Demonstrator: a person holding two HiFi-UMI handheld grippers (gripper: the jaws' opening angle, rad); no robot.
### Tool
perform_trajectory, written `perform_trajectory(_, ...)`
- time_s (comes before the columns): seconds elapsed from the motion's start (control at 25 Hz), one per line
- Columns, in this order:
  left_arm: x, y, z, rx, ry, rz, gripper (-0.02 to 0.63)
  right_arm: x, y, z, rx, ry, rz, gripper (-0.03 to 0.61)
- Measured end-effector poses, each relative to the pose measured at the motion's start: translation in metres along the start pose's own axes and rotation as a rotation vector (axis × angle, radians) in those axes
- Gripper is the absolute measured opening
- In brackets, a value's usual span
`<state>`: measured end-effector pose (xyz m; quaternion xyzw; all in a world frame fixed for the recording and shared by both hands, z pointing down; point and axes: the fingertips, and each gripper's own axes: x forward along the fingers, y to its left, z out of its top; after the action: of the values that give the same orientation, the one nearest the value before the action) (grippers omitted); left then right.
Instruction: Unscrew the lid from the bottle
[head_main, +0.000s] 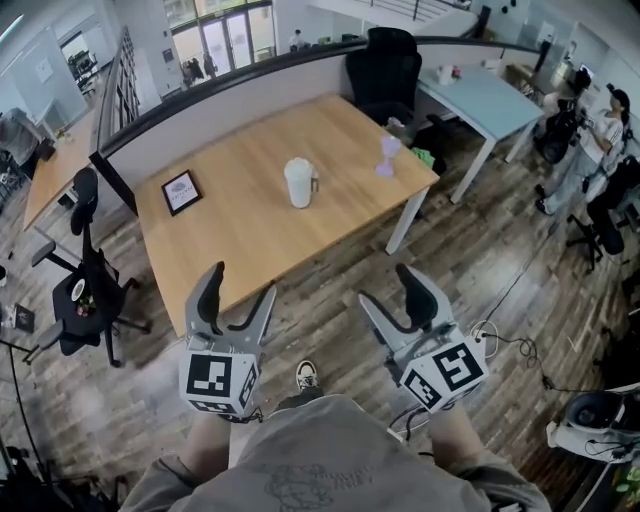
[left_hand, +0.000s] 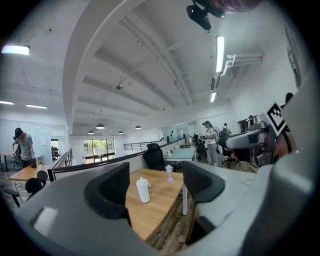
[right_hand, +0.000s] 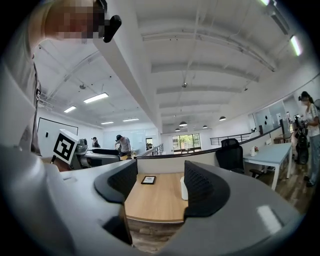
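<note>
A white bottle (head_main: 299, 183) with its lid on stands upright near the middle of the wooden table (head_main: 240, 240). In the left gripper view the bottle (left_hand: 143, 190) appears far off between the jaws. In the right gripper view only a sliver of the bottle (right_hand: 182, 188) shows beside the right finger. My left gripper (head_main: 240, 285) and right gripper (head_main: 388, 288) are held side by side over the floor, short of the table's near edge. Both stand open with nothing between their fingers, well apart from the bottle.
A small purple stand (head_main: 387, 155) sits right of the bottle, and a framed picture (head_main: 181, 191) lies at the table's left. Black office chairs (head_main: 85, 290) (head_main: 384, 70) stand by the table. A grey partition (head_main: 250, 100) backs it. A person (head_main: 598, 140) stands far right; cables (head_main: 500, 345) lie on the floor.
</note>
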<state>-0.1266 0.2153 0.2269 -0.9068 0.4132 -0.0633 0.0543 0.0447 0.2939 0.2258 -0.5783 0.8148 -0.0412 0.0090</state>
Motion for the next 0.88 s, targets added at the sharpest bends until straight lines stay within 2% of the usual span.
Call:
perform_trajectory(0.2, 0.043, 0.047, -0.019, -0.004, 0.040, -0.026, 0.336, 0.068, -0.012, -0.006, -0.006, 0.033, -0.010, 0.282)
perform_trajectory(0.48, 0.081, 0.097, -0.042, 0.000, 0.052, -0.044, 0.336, 0.135, -0.025, -0.019, -0.012, 0.062, -0.028, 0.283)
perform_trajectory(0.88, 0.126, 0.117, -0.064, -0.027, 0.104, -0.087, 0.341, 0.190, -0.049, -0.035, 0.018, 0.120, -0.029, 0.282)
